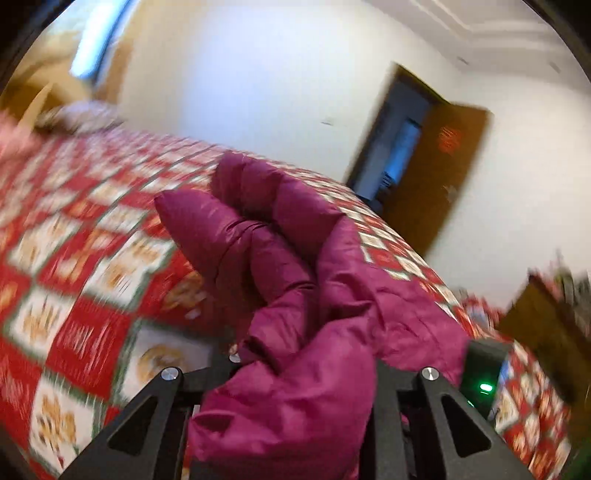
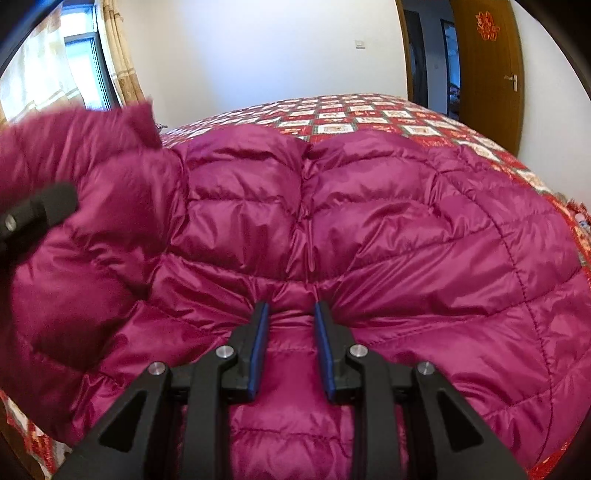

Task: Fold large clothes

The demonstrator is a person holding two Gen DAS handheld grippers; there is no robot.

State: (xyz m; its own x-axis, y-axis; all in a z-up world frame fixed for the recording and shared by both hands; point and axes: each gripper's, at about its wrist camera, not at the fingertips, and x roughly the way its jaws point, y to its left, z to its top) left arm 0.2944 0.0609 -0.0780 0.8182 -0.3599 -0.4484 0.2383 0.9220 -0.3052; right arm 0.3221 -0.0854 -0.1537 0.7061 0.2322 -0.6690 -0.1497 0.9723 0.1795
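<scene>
— Two grippers, both on one garment. Your right gripper (image 2: 290,314) has its blue-padded fingers (image 2: 258,350) pinched on a ridge of the magenta down jacket (image 2: 369,229), at the near hem, in line with the centre zip seam that runs away from you.

— And my left?

— Your left gripper (image 1: 303,369) is buried in cloth. A bunched sleeve (image 1: 258,236) of the same jacket swells out between its black arms, so I cannot see the fingertips; they look clamped on it. In the right wrist view that sleeve is lifted at the far left, blurred, with a black part of the left gripper in front of it.

— What's it all on?

— You have the jacket spread front-up across a bed, over a red, white and green patchwork bedspread (image 2: 351,114). The jacket body covers the near half; the bedspread shows bare beyond the collar end.

— The room?

— White walls, a window with beige curtains (image 2: 118,62) at the left, a brown wooden door (image 2: 487,74) open at the right.

— Any writing?

— A red paper ornament (image 2: 487,25) on the door; I can't read it.
</scene>
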